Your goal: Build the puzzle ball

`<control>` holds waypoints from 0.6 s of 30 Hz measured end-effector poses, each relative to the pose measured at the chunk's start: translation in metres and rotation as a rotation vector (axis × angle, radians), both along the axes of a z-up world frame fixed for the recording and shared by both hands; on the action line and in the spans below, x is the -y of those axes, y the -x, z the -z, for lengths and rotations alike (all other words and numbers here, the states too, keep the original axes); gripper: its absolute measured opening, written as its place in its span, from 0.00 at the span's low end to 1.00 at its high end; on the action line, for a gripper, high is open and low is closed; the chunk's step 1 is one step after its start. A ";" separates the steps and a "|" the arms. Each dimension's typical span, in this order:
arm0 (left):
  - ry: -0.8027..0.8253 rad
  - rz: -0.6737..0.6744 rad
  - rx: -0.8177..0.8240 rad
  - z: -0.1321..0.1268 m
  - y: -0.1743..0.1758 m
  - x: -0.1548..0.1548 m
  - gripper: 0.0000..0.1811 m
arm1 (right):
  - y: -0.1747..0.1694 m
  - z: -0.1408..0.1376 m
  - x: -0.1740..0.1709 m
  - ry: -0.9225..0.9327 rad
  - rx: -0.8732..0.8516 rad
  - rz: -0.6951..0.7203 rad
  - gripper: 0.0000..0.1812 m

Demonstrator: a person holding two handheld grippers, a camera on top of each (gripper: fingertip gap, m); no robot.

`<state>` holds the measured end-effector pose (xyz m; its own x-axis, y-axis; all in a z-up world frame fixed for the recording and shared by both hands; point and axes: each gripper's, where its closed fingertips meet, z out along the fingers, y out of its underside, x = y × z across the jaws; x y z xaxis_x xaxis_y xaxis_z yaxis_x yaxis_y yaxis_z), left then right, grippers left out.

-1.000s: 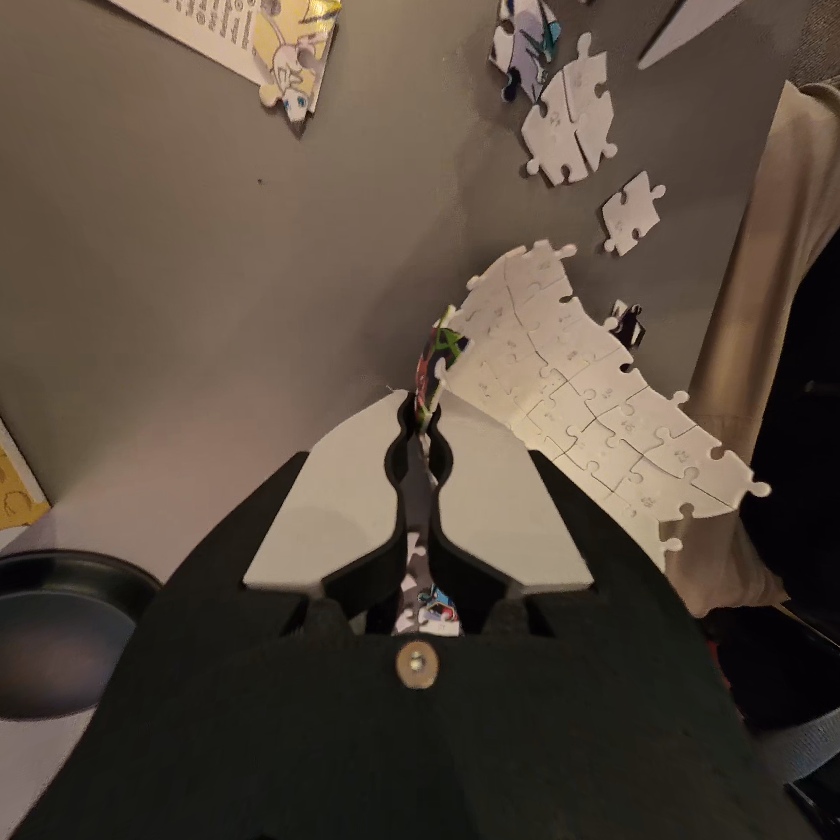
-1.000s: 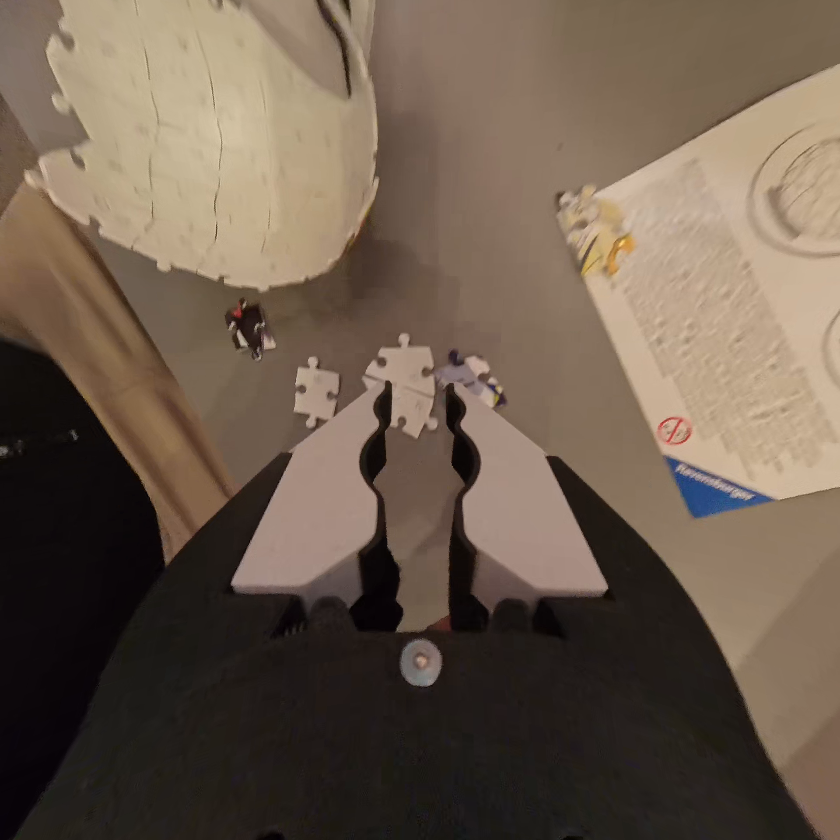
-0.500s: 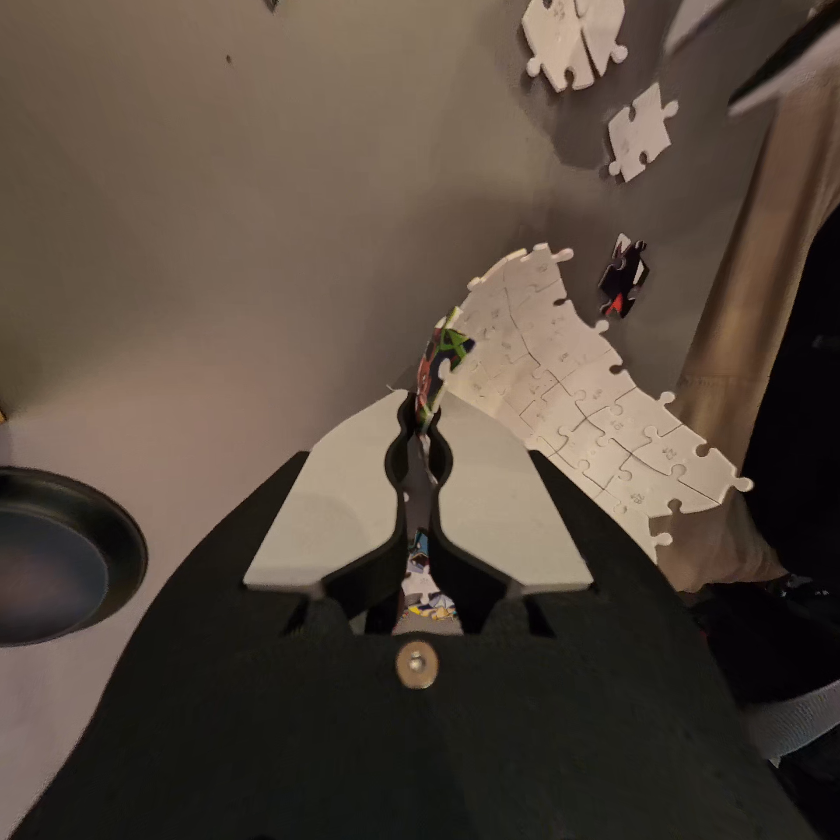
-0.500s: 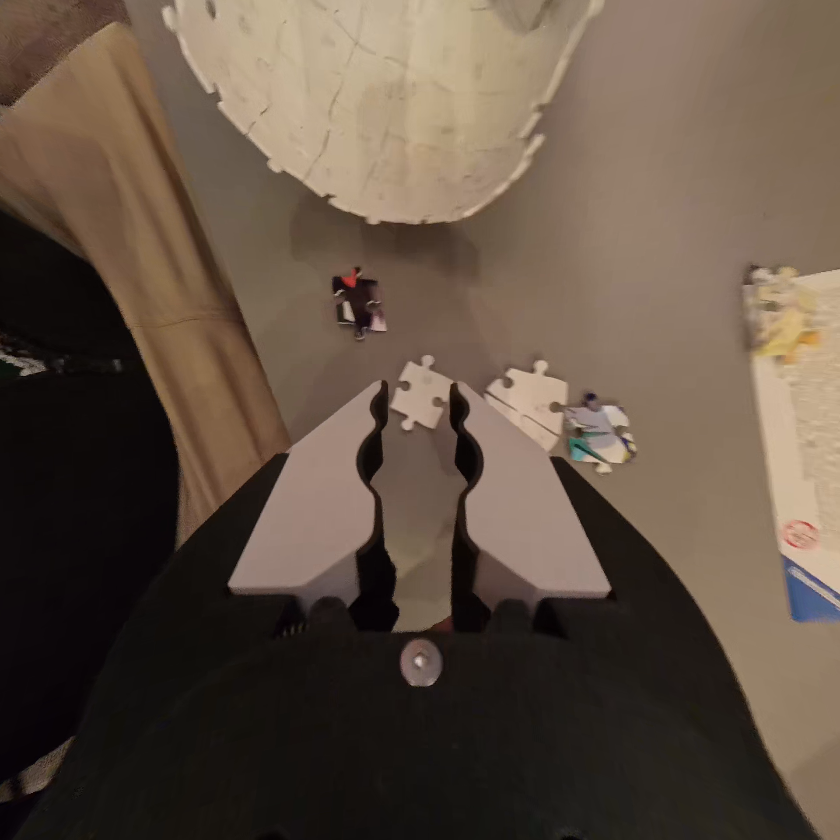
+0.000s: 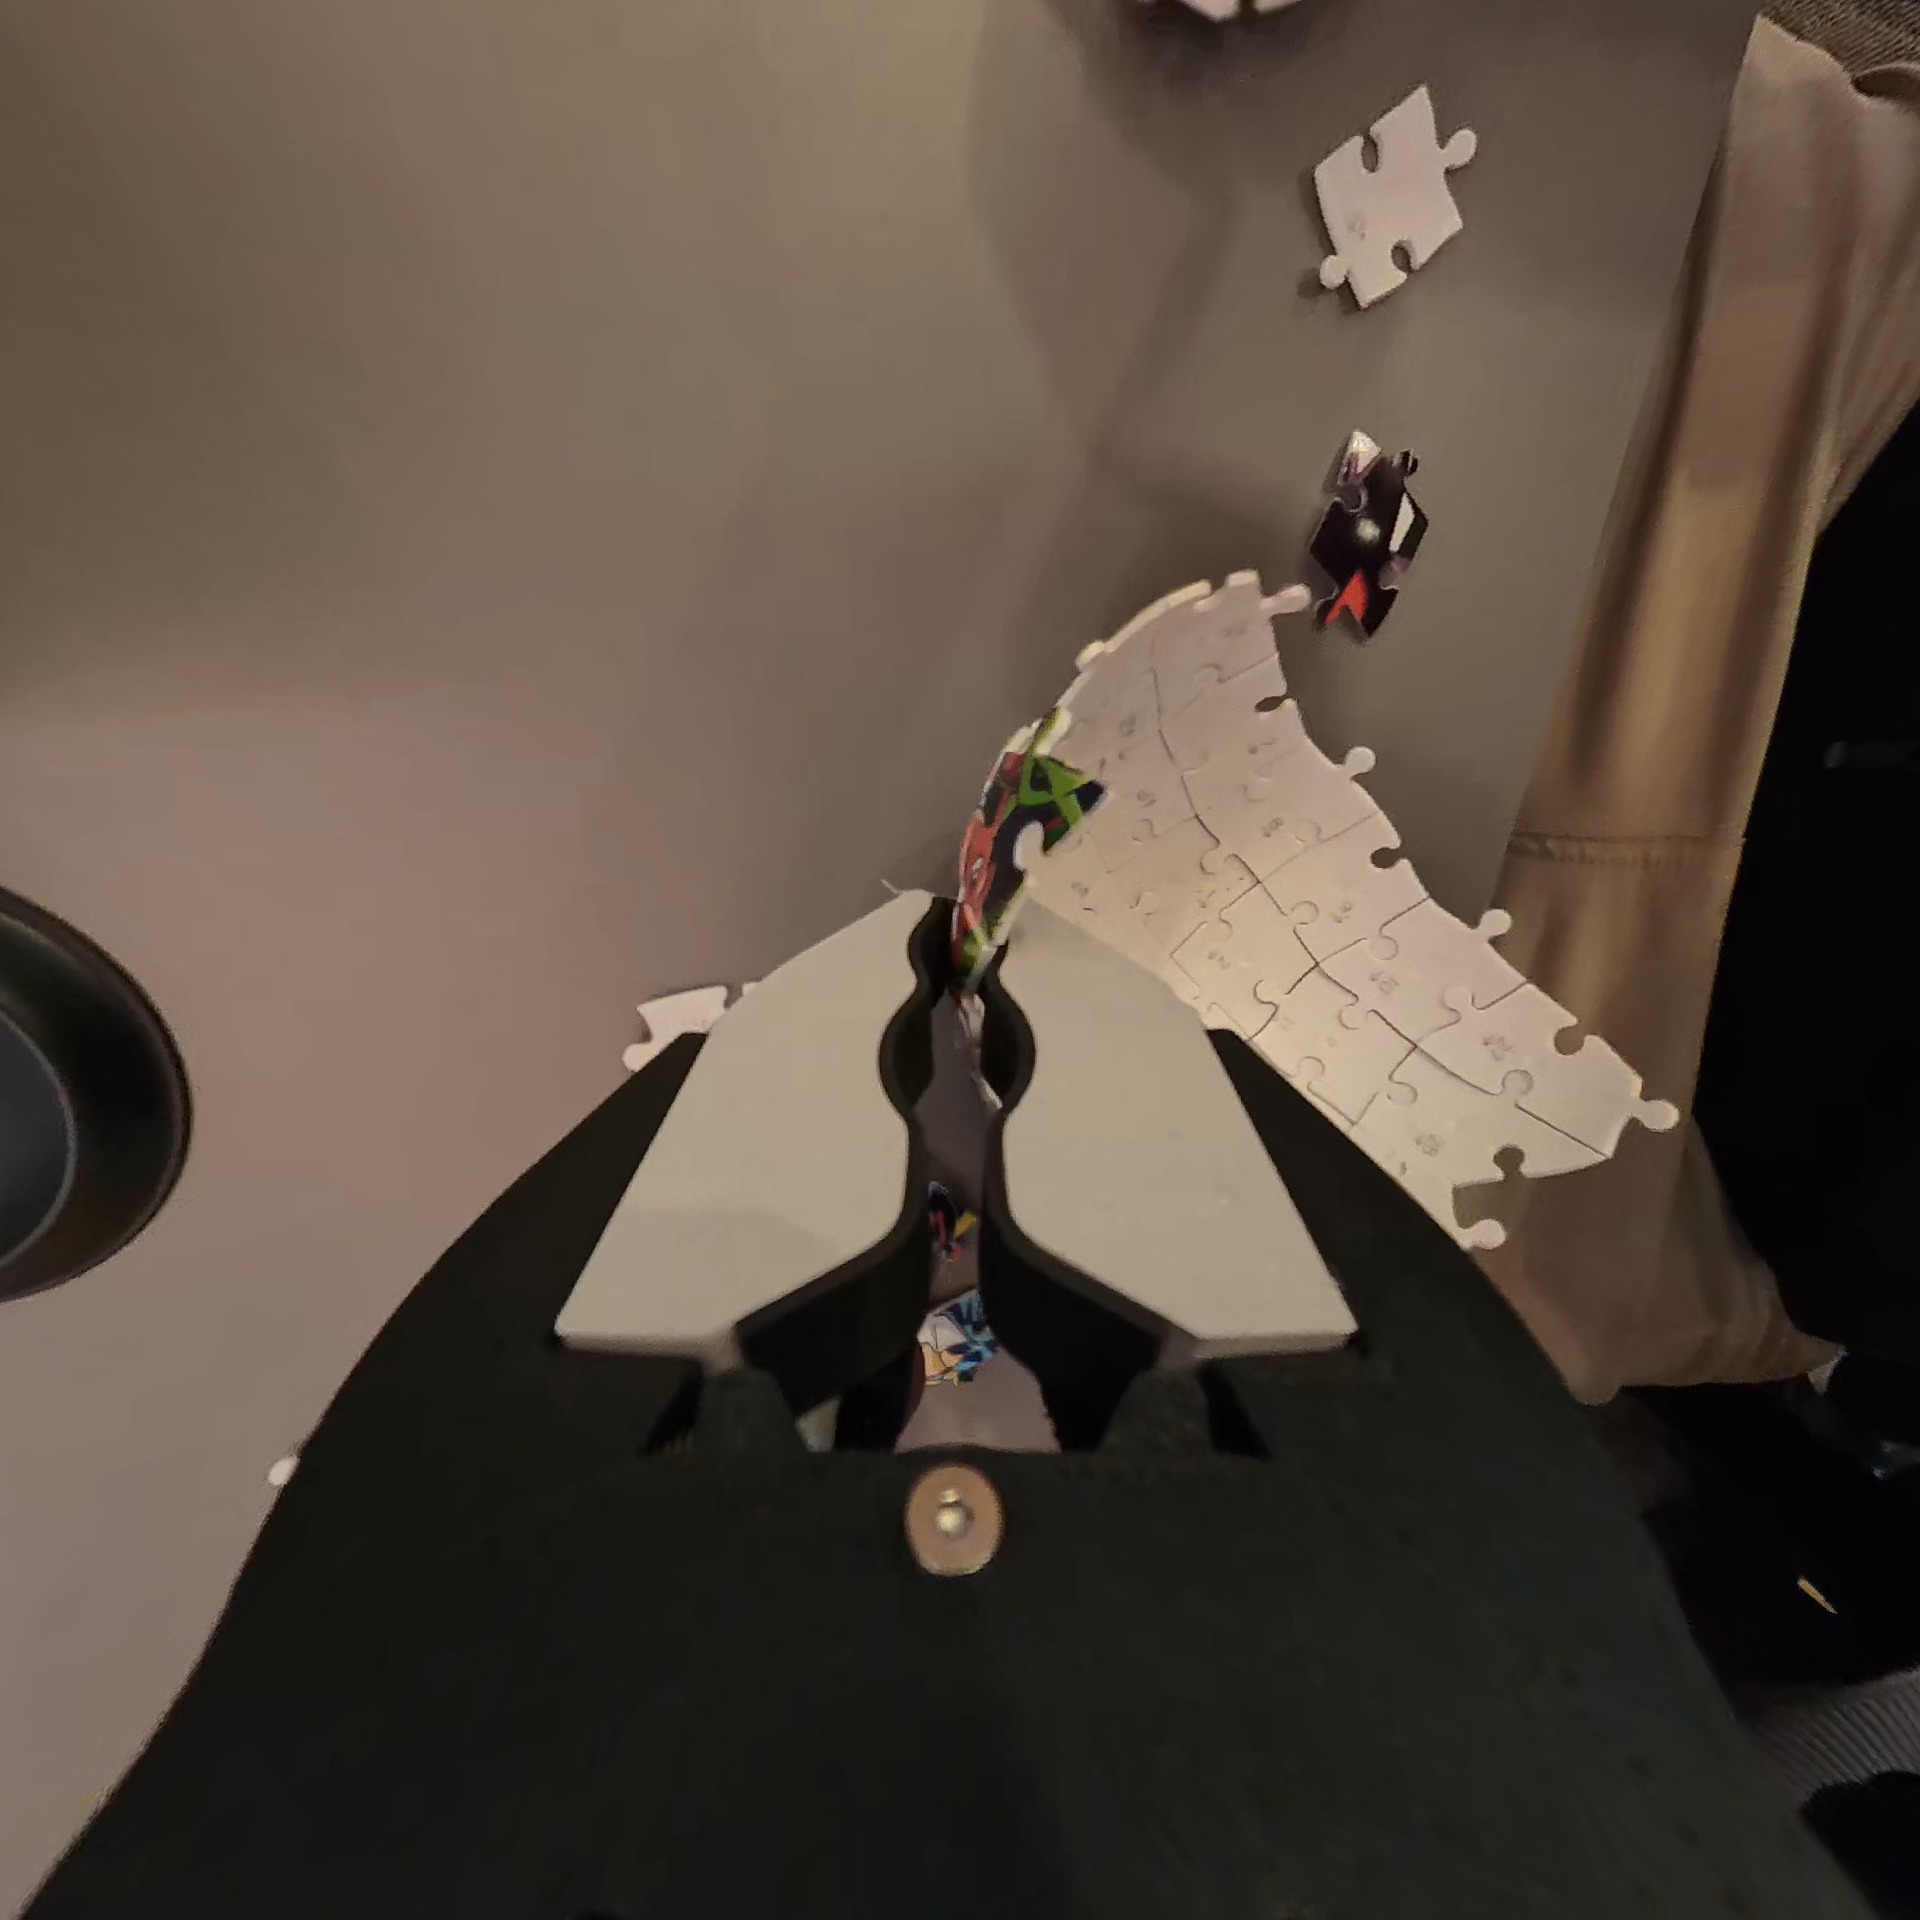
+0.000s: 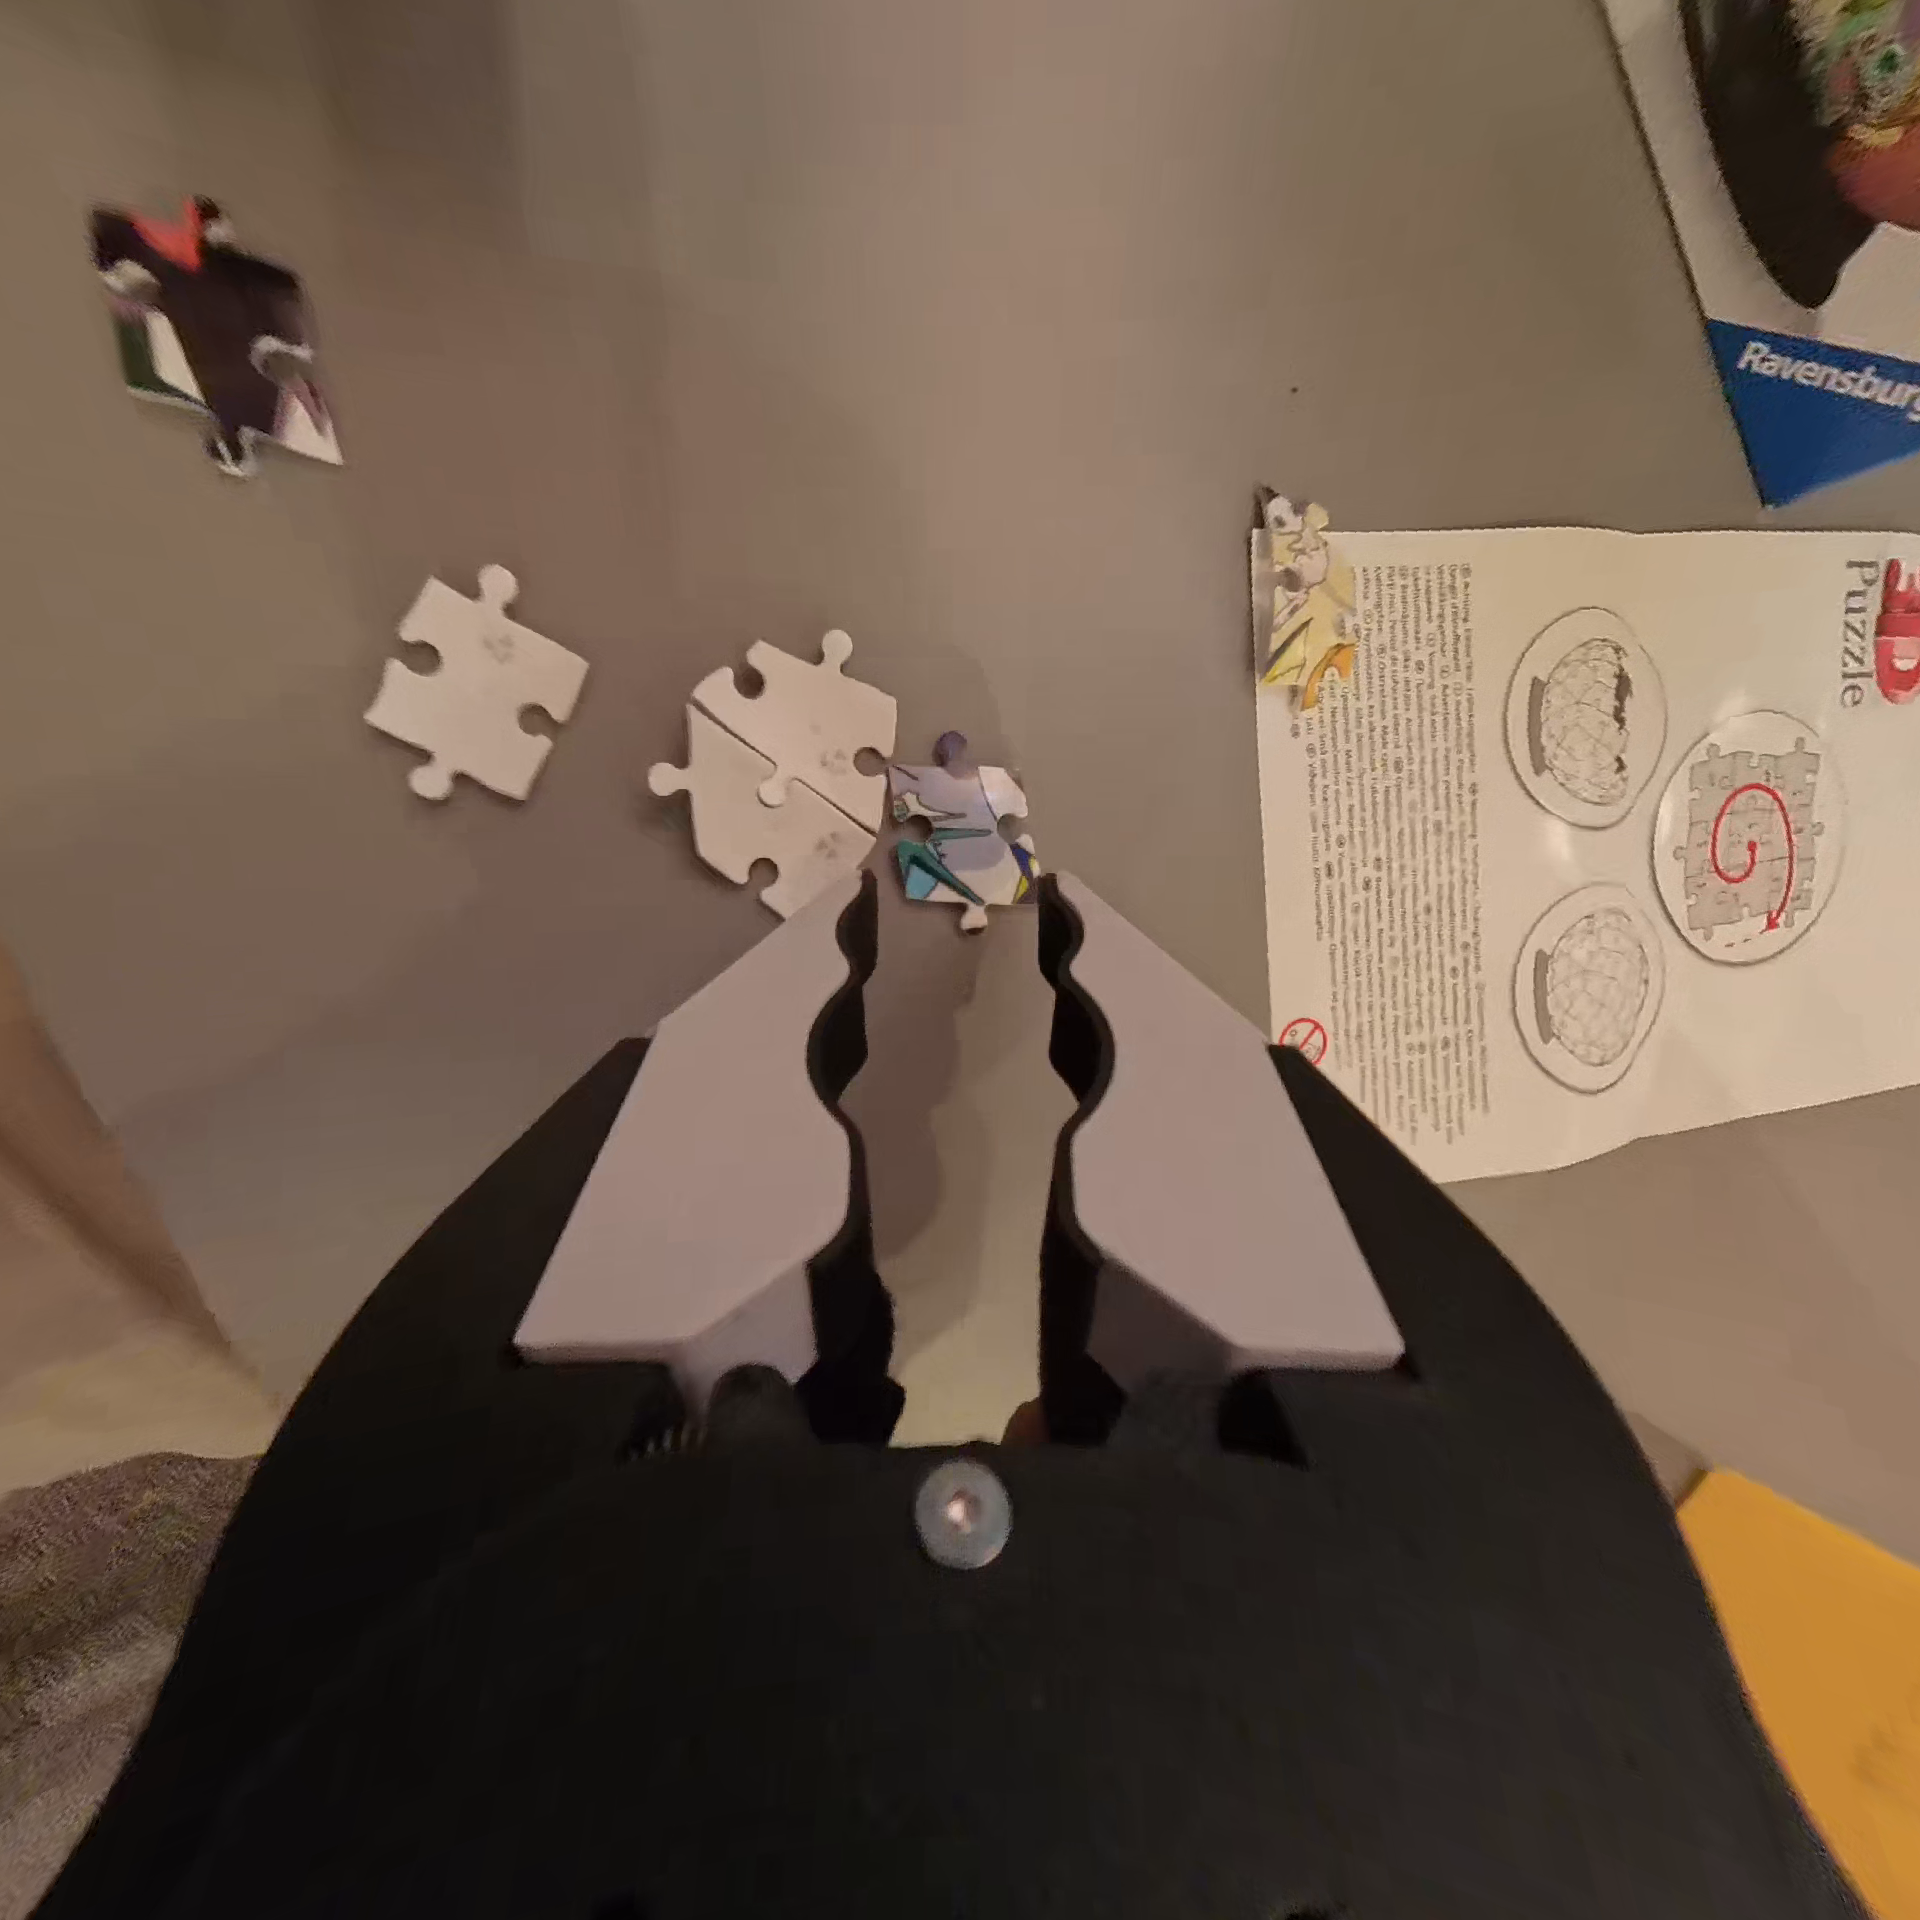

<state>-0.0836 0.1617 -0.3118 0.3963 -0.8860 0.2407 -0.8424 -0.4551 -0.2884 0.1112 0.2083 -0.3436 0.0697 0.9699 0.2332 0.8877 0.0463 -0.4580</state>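
The left gripper is clamped on the edge of the partly built puzzle ball shell, a curved sheet of joined pieces held off the grey table; its white inner face is towards the camera and a strip of the printed outer face shows at the fingertips. On the table beyond the shell lie a dark printed piece and, farther off, a single face-down white piece. A beige sleeve runs down the right edge of the left wrist view, and a dark round dish sits at its left edge. The right gripper hangs over the table with its jaws apart and nothing between them. Just beyond its tips lies a face-up piece printed in pale blue and teal, touching a pair of joined white pieces. A lone white piece lies to the left of these, apart from them, and a dark printed piece well beyond it. An instruction leaflet lies to the right, with the puzzle box above it.
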 end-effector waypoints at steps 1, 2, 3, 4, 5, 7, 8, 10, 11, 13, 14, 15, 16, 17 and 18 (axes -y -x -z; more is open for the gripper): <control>-0.003 -0.001 0.003 0.000 0.000 0.001 0.02 | 0.001 0.001 -0.004 -0.011 0.000 -0.014 0.15; -0.006 -0.004 0.006 0.001 0.001 0.002 0.02 | 0.001 0.003 -0.007 -0.004 -0.003 -0.023 0.14; -0.009 -0.007 0.011 0.001 0.000 0.003 0.02 | 0.002 0.003 -0.007 0.029 -0.013 -0.033 0.14; -0.011 -0.010 0.017 0.000 0.000 0.004 0.02 | 0.002 0.004 -0.007 0.065 -0.027 -0.044 0.13; -0.012 -0.012 0.020 0.000 0.001 0.004 0.02 | 0.003 0.005 -0.007 0.088 -0.043 -0.053 0.12; -0.013 -0.017 0.024 0.000 0.002 0.006 0.02 | 0.005 0.005 -0.008 0.095 -0.051 -0.080 0.12; -0.011 -0.018 0.026 0.000 0.003 0.008 0.02 | 0.006 0.004 -0.009 0.071 -0.040 -0.099 0.13; -0.010 -0.019 0.024 0.001 0.005 0.010 0.02 | 0.009 0.003 -0.011 0.040 -0.025 -0.130 0.14; -0.012 -0.022 0.023 0.000 0.006 0.010 0.02 | 0.010 0.003 -0.012 0.041 -0.017 -0.147 0.15; -0.013 -0.026 0.029 0.000 0.007 0.012 0.02 | 0.011 0.004 -0.013 0.055 0.006 -0.180 0.16; -0.014 -0.029 0.032 -0.001 0.007 0.012 0.02 | 0.012 0.005 -0.013 0.088 0.013 -0.183 0.15; -0.016 -0.031 0.033 -0.001 0.007 0.012 0.02 | 0.014 0.005 -0.013 0.120 0.006 -0.177 0.13; -0.018 -0.033 0.035 -0.001 0.007 0.012 0.02 | 0.017 0.005 -0.014 0.131 -0.012 -0.181 0.13; -0.020 -0.035 0.039 -0.002 0.006 0.012 0.02 | 0.019 0.005 -0.015 0.146 -0.033 -0.186 0.13; -0.022 -0.037 0.042 -0.002 0.006 0.012 0.02 | 0.020 0.005 -0.015 0.182 -0.050 -0.178 0.13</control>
<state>-0.0895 0.1497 -0.3098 0.4186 -0.8763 0.2385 -0.8121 -0.4787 -0.3337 0.0914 0.2230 -0.3482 -0.0992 0.9936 0.0546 0.8488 0.1131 -0.5164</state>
